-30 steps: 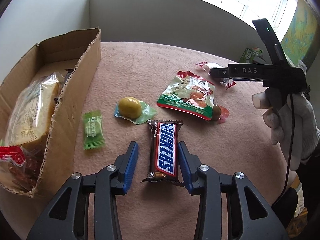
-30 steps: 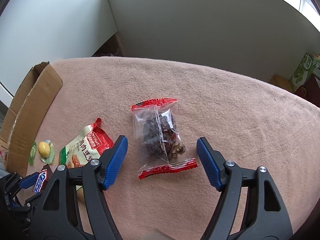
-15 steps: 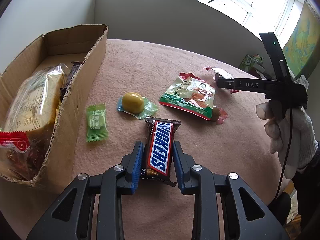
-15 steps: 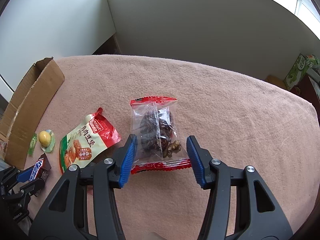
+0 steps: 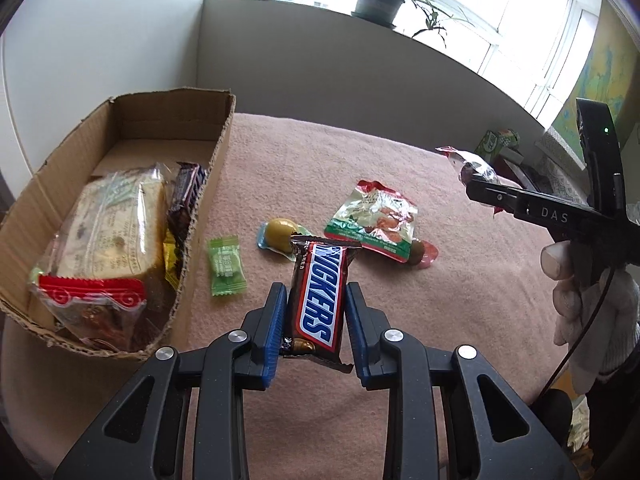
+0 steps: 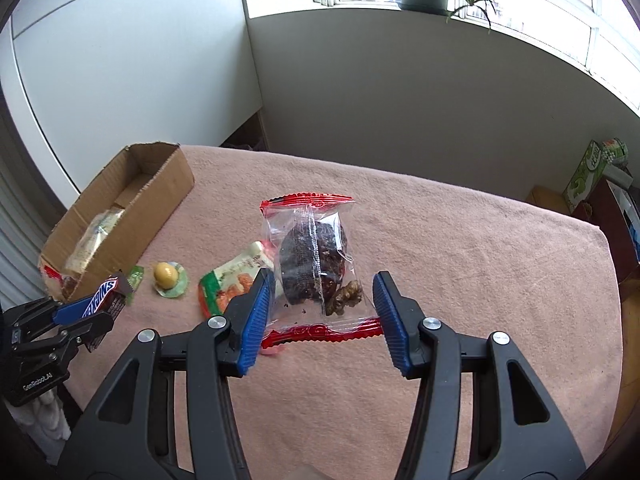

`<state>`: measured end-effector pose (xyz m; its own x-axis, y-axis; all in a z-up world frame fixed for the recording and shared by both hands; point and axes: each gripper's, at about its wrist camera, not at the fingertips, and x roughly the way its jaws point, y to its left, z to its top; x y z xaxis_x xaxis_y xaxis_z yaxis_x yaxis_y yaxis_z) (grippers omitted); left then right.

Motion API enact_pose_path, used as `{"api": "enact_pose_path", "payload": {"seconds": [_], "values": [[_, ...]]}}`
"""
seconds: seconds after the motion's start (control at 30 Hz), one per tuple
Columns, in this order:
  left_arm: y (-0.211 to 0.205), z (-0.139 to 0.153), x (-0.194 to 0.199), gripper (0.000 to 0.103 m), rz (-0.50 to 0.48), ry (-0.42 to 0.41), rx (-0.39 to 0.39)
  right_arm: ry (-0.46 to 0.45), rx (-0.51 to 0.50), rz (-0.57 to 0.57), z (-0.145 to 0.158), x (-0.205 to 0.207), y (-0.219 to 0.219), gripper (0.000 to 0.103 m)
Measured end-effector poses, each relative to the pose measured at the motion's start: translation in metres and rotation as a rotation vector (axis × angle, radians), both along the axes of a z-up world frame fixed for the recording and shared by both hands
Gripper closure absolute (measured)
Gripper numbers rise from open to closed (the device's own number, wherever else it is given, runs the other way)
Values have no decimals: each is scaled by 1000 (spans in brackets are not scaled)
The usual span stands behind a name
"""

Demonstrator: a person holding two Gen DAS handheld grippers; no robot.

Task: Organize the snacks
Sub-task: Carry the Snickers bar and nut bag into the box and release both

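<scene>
My left gripper [image 5: 316, 314] is shut on a Snickers bar [image 5: 320, 304] and holds it above the pink tablecloth, right of the open cardboard box [image 5: 208, 184]. The bar also shows in the right wrist view [image 6: 105, 293]. My right gripper [image 6: 324, 316] is shut on a clear red-edged packet of dates and walnuts [image 6: 316, 264], lifted off the table; it also shows in the left wrist view [image 5: 474, 168]. On the cloth lie a green candy [image 5: 225, 266], a yellow jelly cup [image 5: 280, 232] and a red-green snack pouch [image 5: 374, 218].
The box holds a wrapped bread loaf [image 5: 108, 228], a red-edged packet [image 5: 92, 300] and a dark bar [image 5: 186, 192]. A small red-wrapped sweet [image 5: 422, 250] lies by the pouch. A green carton [image 6: 592, 170] stands beyond the table's far right edge.
Both grippers closed on their snacks and lifted them: the left took the Snickers bar, the right took the date-and-walnut packet. Both views now sit higher above the table.
</scene>
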<state>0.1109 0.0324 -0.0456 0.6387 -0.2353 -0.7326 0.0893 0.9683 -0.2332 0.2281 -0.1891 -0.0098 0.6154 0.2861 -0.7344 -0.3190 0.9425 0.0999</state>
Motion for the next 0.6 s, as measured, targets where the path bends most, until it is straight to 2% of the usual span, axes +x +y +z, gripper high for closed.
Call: {"api": "enact_pose_path", "payload": {"seconds": [0.27,0.5,0.6], "values": [[41,34,0,75,47,-79,49,-60,27,86,34,-10,57,50],[76,54,13,75,113,-121,94,-64,43,165,40,-3,118,50],[92,58,21,75,136,-118,88,-53,54,194,37,2,143,49]]}}
